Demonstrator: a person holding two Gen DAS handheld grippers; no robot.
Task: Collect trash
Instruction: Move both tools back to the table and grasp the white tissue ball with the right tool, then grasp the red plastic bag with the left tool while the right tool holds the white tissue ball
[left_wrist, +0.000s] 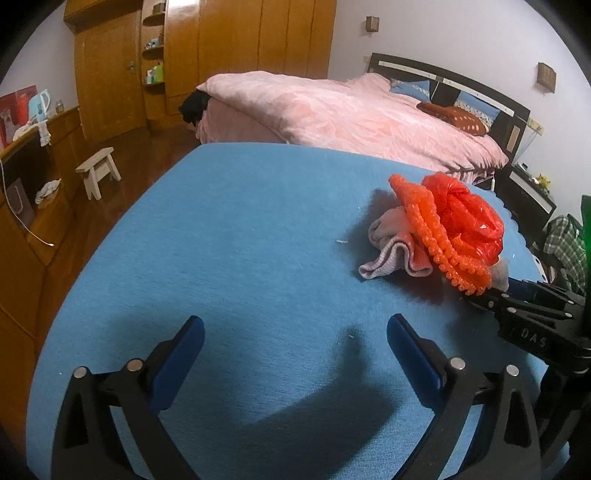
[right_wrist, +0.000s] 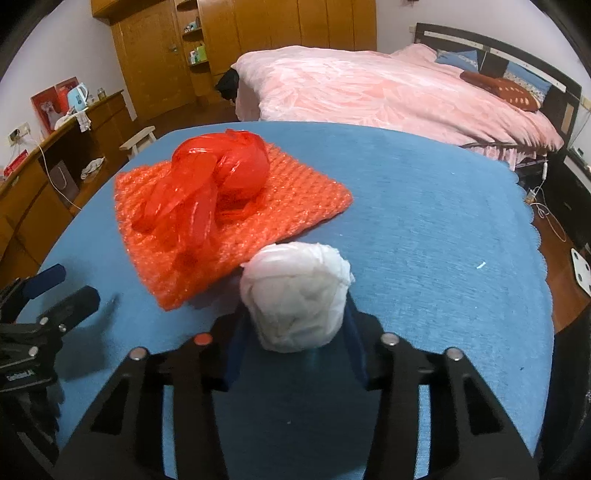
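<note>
My right gripper (right_wrist: 295, 325) is clenched on a crumpled white paper wad (right_wrist: 295, 299), low over a table covered by a blue cloth (right_wrist: 424, 229). Just beyond the wad lies an orange bubble-wrap sheet (right_wrist: 295, 199) with a knotted red plastic bag (right_wrist: 218, 181) on top. My left gripper (left_wrist: 295, 343) hovers nearby, fingers spread and holding nothing. White letters on the right gripper's body read, I think, "DAS"; they are small. A bed with a pink duvet (right_wrist: 369, 85) stands behind.
</note>
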